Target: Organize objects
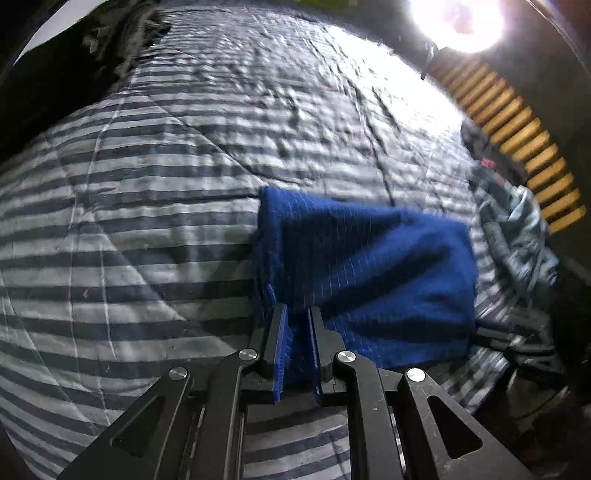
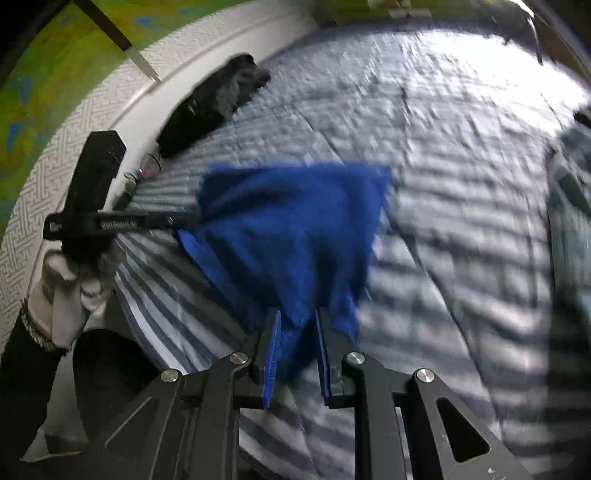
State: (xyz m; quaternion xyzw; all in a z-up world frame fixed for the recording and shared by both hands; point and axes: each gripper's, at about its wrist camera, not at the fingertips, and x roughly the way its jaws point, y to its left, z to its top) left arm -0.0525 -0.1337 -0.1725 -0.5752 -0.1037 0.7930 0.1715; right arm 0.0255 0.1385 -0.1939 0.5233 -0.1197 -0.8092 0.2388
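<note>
In the left wrist view, a quilt (image 1: 147,206) with grey and white stripes covered the bed from nine o'clock across to three. At six o'clock the left gripper (image 1: 297,314) was clenched on a fold of the blue towel (image 1: 369,266), its blue-padded jaws nearly together with the cloth pinched between them. The towel hung and spread from centre toward four o'clock, thin pale lines running across its weave. At three o'clock a crumpled pile of grey-patterned clothes (image 1: 517,221) lay at the bed's edge, and beyond it at two o'clock ran a row of yellow slats (image 1: 517,125). A very bright light (image 1: 458,18) burned at one o'clock. In the right wrist view, a white-gloved hand (image 2: 70,288) at eight o'clock held the other black tool, whose long arm reached to the towel's left edge; small white writing on that arm was too blurred to read. A dark fuzzy garment (image 2: 218,99) lay at eleven o'clock against a white patterned wall (image 2: 51,155). At six o'clock the right gripper (image 2: 299,317) grasped a bunched corner of the same towel (image 2: 295,221), cloth gathered between its jaws. The towel stretched between the two tools above the striped quilt (image 2: 443,184), which was motion-blurred.
</note>
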